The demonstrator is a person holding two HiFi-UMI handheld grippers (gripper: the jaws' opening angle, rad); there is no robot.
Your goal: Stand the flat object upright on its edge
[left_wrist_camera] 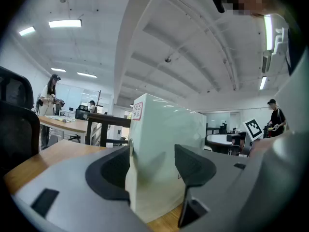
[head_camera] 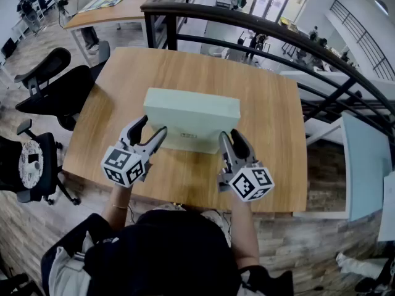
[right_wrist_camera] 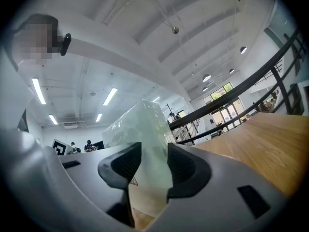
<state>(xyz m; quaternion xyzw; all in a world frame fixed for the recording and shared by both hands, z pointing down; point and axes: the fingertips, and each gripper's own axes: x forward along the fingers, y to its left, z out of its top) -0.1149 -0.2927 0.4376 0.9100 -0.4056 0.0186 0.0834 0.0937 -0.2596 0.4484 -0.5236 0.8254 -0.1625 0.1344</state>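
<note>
Though illegible, red-framed label on box

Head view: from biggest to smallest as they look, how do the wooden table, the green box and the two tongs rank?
1. wooden table
2. green box
3. left tongs and right tongs: they look alike, so no order between them.

box | pale green, flat, rectangular, small label low on the front face | upright on its long edge, broad face toward camera | centre of frame
</note>
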